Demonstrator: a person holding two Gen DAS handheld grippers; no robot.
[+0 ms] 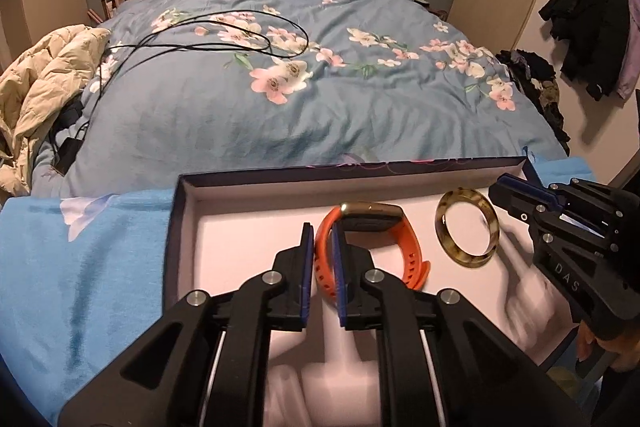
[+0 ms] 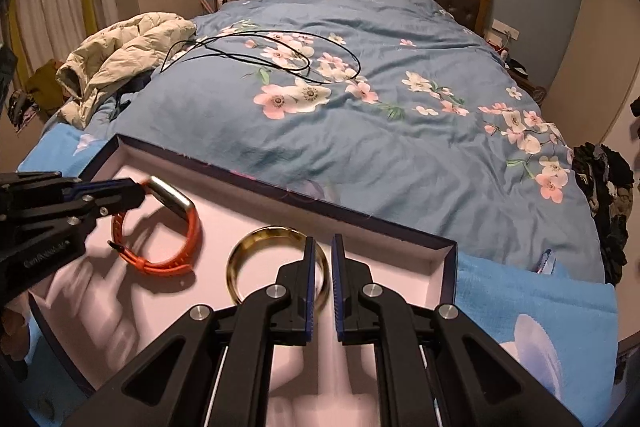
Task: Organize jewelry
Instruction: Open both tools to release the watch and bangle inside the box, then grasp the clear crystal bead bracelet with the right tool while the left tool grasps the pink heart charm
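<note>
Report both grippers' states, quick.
Left gripper: closed, holding the orange watch by its strap.
Right gripper: closed, holding the tortoiseshell bangle by its rim.

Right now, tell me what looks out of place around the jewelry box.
A black cord lies in loose loops across the floral duvet, and a cream jacket is crumpled beside it. Inside the box, watch and bangle lie apart.

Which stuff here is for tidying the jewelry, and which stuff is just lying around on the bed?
For the job:
- orange watch
- bangle
- box they lie in
- left gripper and right gripper

Just lying about:
- black cord
- cream puffy jacket
- flowery quilt
- blue towel under the box
</note>
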